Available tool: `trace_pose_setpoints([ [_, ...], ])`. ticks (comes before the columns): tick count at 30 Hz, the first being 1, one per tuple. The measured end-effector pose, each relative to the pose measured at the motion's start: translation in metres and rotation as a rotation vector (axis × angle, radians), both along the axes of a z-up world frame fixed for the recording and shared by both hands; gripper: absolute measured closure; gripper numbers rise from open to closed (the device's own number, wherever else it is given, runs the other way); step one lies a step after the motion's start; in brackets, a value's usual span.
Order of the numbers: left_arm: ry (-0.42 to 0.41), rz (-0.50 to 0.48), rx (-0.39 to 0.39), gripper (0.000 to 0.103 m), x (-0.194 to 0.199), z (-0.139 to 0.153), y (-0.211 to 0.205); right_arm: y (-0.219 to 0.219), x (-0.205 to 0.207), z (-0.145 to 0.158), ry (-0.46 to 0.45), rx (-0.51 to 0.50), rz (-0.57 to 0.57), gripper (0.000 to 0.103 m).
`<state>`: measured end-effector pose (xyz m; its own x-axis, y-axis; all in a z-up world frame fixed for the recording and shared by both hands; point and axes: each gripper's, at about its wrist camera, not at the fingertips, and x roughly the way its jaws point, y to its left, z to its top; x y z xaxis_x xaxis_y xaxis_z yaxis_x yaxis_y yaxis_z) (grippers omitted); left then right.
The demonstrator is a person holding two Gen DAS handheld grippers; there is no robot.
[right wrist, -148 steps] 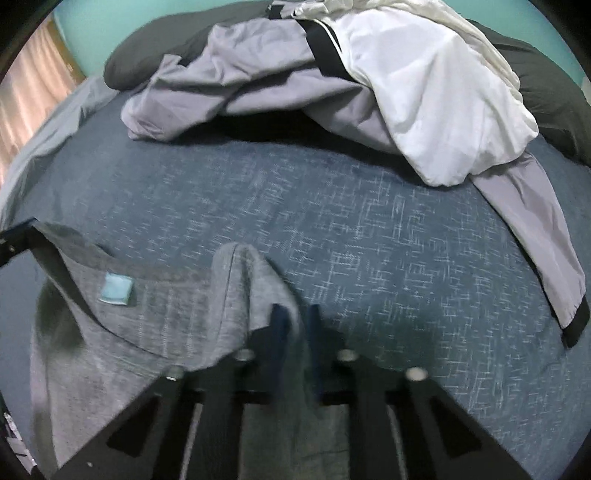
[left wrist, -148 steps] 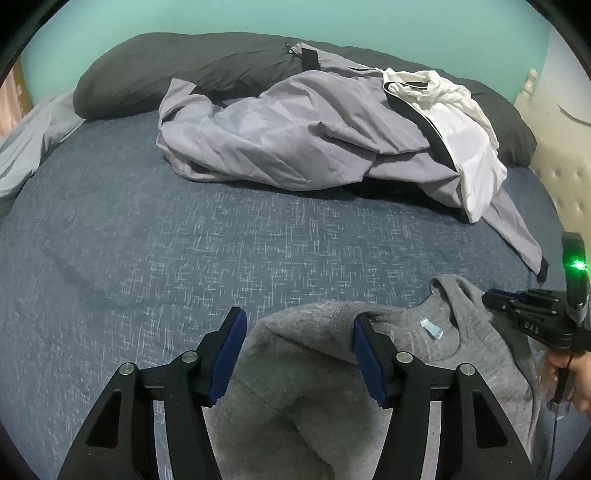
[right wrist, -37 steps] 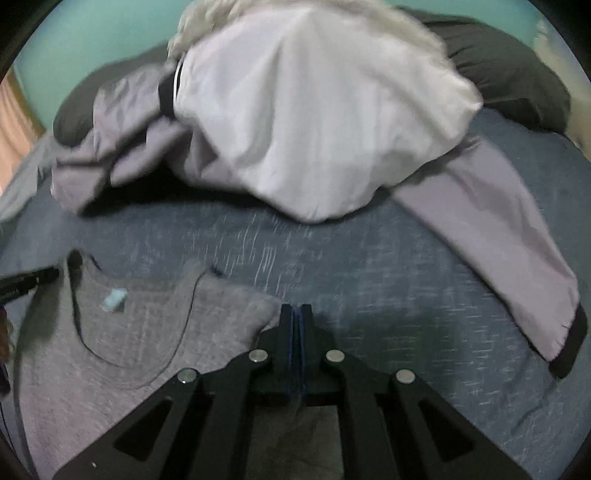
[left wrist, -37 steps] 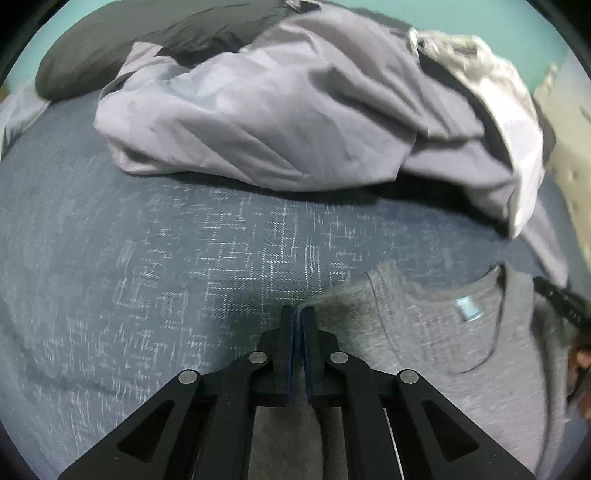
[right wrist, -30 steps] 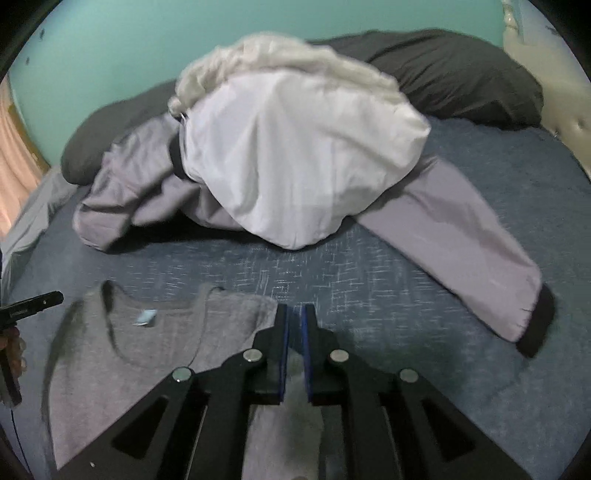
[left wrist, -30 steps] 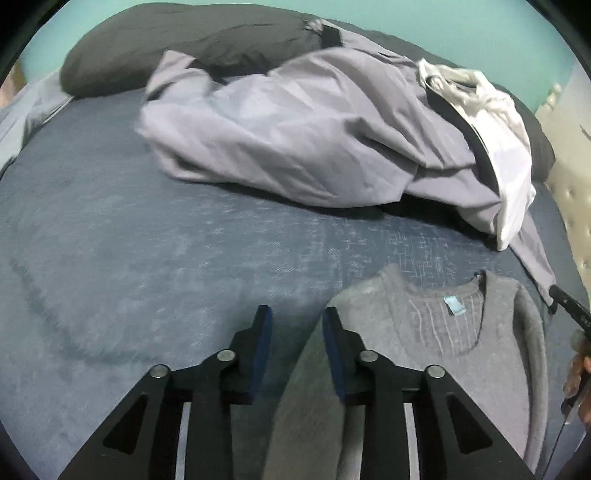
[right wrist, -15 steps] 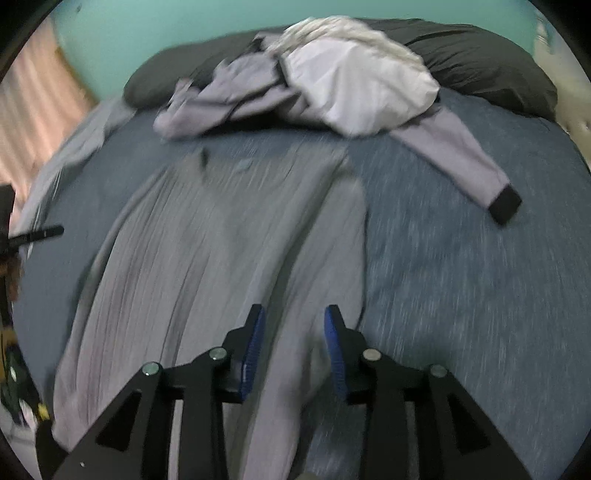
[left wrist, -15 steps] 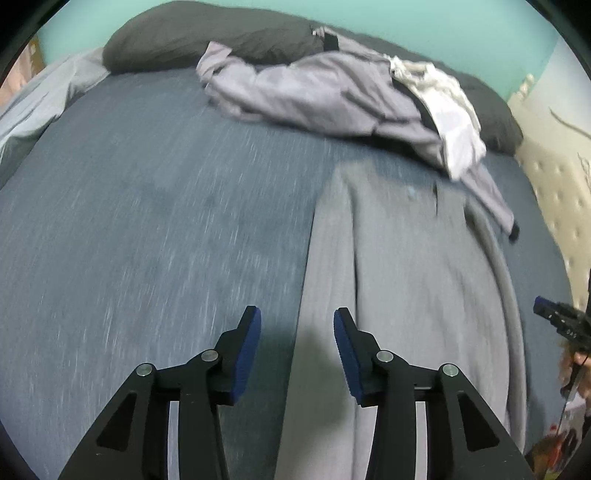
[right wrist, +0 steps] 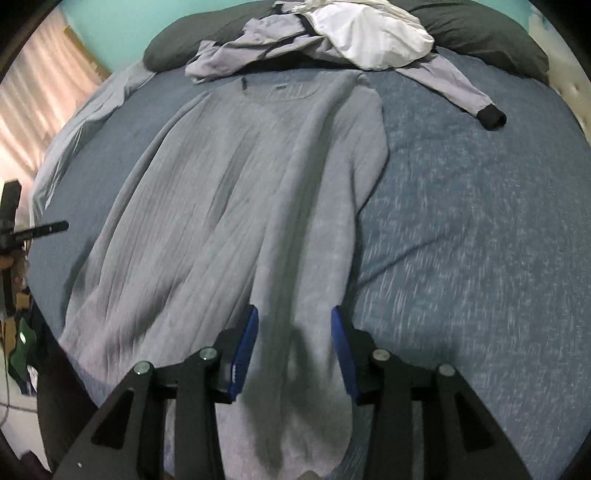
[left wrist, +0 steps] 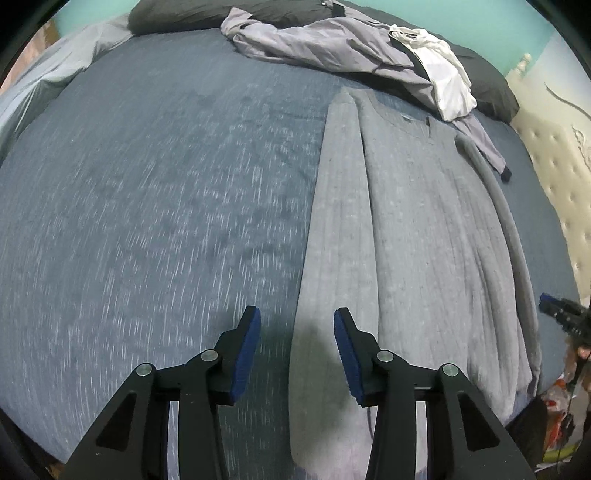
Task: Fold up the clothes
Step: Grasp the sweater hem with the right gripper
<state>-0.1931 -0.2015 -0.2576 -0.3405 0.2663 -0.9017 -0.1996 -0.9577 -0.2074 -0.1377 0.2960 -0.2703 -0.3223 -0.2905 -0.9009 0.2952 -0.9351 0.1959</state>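
Sweater: we saw the grey sweater (left wrist: 417, 229) spread flat and lengthwise on the bed, neckline toward the pillows, hem toward us. Its knit looked soft and heathered, with long shallow ridges running down the body.
Sleeves: the left sleeve (left wrist: 332, 206) lay folded straight down along the body as a long narrow band; the right sleeve (right wrist: 332, 206) lay likewise on the other side.
Left tool: our left tool (left wrist: 297, 343) hovered over the lower left sleeve, its blue-padded jaws parted and gripping nothing.
Right tool: our right tool (right wrist: 291, 341) hung above the lower right sleeve, its jaws opening, with cloth below them but not pinched.
Bed: the bedspread (left wrist: 155, 192) was dark blue with fine white flecks, smooth and slightly blurred.
Pile: a crumpled lilac jacket (left wrist: 325, 44) with a black cuff and a white garment (left wrist: 447, 77) lay heaped past the neckline, against dark grey pillows (right wrist: 480, 33).
Surroundings: a cream tufted headboard (left wrist: 550, 170) stood at the right, and a pink curtain (right wrist: 40, 96) at the left.
Change: about a second earlier both tools were clamped on the shoulders near the collar; since then they had let go and drawn back toward the hem, and the sweater lay stretched out full length.
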Motion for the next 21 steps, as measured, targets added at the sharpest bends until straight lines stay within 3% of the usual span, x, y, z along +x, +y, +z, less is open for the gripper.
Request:
trace_pose_setpoints([
  [4,0.002,0.01,0.006,0.058,0.016,0.005,-0.005,-0.011,0.013,-0.012,-0.01,0.024,0.042,0.063],
  [8,-0.005,0.002,0.003,0.058,0.027,0.004,-0.004,-0.016,0.02,-0.02,0.003,0.07,0.066,0.094],
  [10,-0.012,-0.01,-0.003,0.058,0.031,0.0,-0.003,-0.01,0.022,-0.018,0.017,0.061,0.054,0.098],
  [21,-0.07,-0.053,-0.001,0.058,0.04,-0.04,0.01,0.056,0.026,0.019,0.093,0.045,-0.064,0.1],
])
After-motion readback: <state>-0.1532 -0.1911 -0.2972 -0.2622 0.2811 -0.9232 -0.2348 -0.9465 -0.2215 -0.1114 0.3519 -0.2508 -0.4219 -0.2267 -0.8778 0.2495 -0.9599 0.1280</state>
